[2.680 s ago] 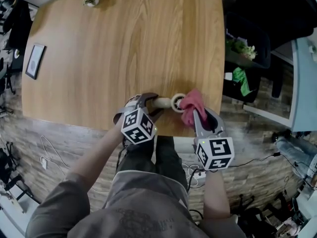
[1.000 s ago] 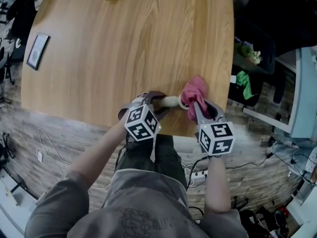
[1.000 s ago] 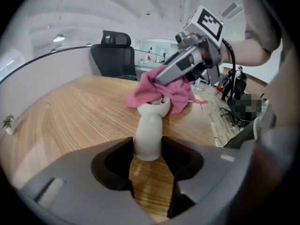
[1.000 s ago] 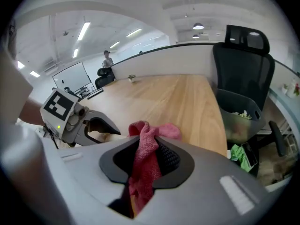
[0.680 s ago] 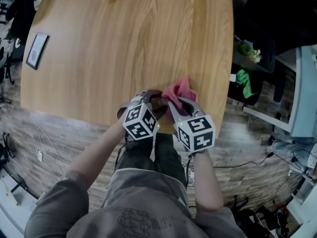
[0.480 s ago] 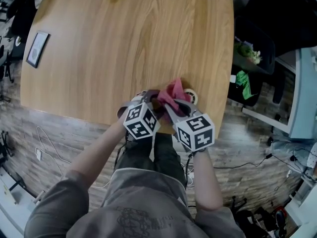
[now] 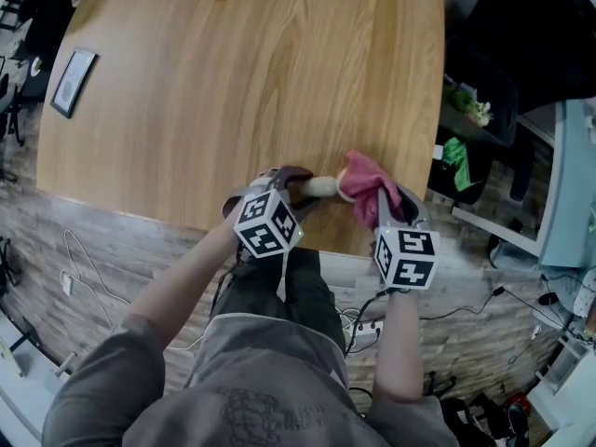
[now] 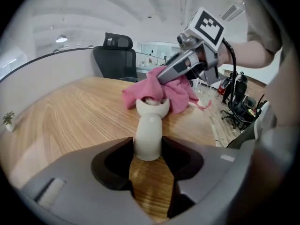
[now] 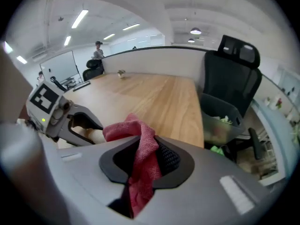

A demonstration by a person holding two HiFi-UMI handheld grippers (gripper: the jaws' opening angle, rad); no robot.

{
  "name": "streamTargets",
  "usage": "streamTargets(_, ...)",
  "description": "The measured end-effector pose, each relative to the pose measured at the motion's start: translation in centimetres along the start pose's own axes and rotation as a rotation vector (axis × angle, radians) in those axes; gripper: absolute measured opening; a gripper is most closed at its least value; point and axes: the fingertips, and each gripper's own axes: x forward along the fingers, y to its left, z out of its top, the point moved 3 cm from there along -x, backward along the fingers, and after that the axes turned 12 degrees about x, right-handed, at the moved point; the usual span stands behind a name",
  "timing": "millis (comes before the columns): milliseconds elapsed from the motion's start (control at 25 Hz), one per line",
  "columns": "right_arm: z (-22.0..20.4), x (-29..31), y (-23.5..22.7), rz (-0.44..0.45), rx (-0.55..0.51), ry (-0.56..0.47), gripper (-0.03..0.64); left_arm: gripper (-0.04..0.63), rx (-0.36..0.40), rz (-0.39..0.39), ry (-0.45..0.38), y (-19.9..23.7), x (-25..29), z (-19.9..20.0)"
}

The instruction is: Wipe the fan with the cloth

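So the right gripper has swung back out toward 3 o'clock since half a second ago. It was bunched right up against the left gripper, and the cloth now sits over the fan's head end, which had been poking out bare.

The fan is a little handheld one lying flat near the table's 5 o'clock edge, with its head pointing to 3 o'clock. It's off-white smooth plastic, with a rounded tube of a handle flaring into a cup-shaped yoke. The head itself is buried under the cloth.

The left jaws are clamped partway closed around the butt of the handle. The right jaws pinch a fold of the cloth, which is pinky-red with a nubbly microfibre weave, all scrunched up. The table is pale wood with long grain lines and rounded corners.
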Motion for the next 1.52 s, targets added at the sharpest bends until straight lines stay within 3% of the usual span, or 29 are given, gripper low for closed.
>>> streamTargets(120,0.4,-0.1,-1.0,-0.088,-0.019,-0.045,0.074,0.193,-0.002,-0.001,-0.001,0.0,0.1,0.1)
streamTargets(320,0.3,1.3,3.3,0.008,-0.045,-0.071,0.074,0.192,-0.008,0.001,-0.005,0.0,0.0,-0.1)
streamTargets(480,0.4,2.2,6.6,0.18,0.072,-0.068,0.074,0.192,-0.01,0.001,-0.011,0.0,0.0,-0.1)
streamTargets(640,0.4,2.8,8.5,0.194,0.016,-0.044,0.074,0.192,-0.022,-0.007,-0.015,0.1,0.0,-0.1)
streamTargets(840,-1.8,2.7,12.0,0.37,-0.058,0.072,0.074,0.192,-0.009,-0.003,-0.004,0.2,0.0,0.0)
streamTargets(1040,-2.1,2.5,11.2,0.429,-0.059,0.142,0.074,0.192,0.003,-0.01,-0.012,0.2,-0.2,-0.1)
streamTargets(1200,-1.5,1.8,7.3,0.381,0.013,0.127,0.075,0.189,-0.014,-0.021,-0.012,0.1,0.1,-0.1)
streamTargets(1400,-0.6,1.2,3.0,0.236,0.205,0.047,0.075,0.189,-0.002,-0.023,0.018,-0.1,0.1,-0.1)
streamTargets(1520,0.4,0.5,1.3,0.147,0.253,-0.005,0.075,0.19,-0.021,-0.012,0.046,0.0,0.1,-0.2)
